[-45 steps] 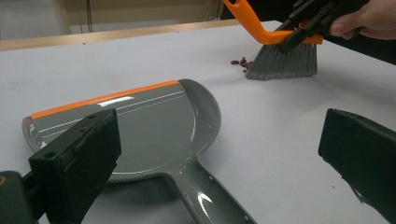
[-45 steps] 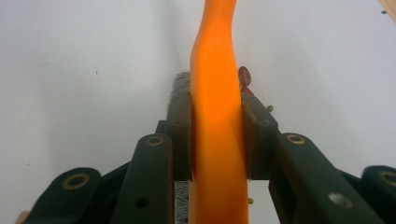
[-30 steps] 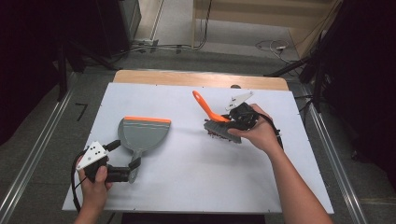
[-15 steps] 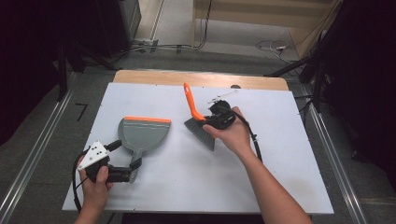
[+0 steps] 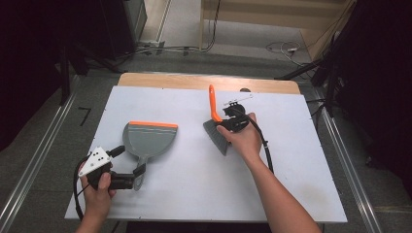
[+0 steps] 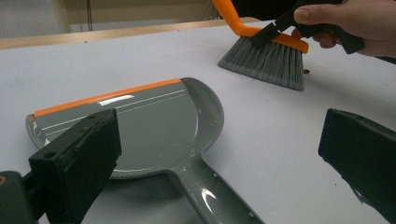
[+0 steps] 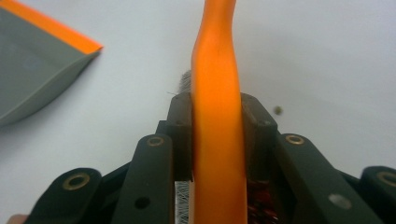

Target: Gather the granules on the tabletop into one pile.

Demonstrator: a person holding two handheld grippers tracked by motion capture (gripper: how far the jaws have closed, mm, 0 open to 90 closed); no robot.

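A grey dustpan (image 5: 148,138) with an orange lip lies flat on the white table (image 5: 291,165), left of centre. Its handle (image 6: 210,196) runs between the wide-apart jaws of my left gripper (image 5: 137,175), and neither pad touches it. The left gripper (image 6: 219,140) is open. My right gripper (image 5: 219,118) is shut on the orange handle (image 7: 217,116) of a hand brush. The brush's grey bristles (image 5: 217,136) rest on the table right of the dustpan, seen also as bristles (image 6: 264,63) beyond the pan. The handle (image 5: 212,99) points toward the far edge.
A small dark crumb (image 7: 278,110) lies on the table beside the brush. A wooden strip (image 5: 194,80) borders the table's far edge. The right gripper's black cable (image 5: 265,145) trails along the forearm. Bare table extends to the right and front.
The right hand has carried the brush left toward the dustpan and lowered its bristles to the table, with the handle swinging to point away. The left gripper has stayed put.
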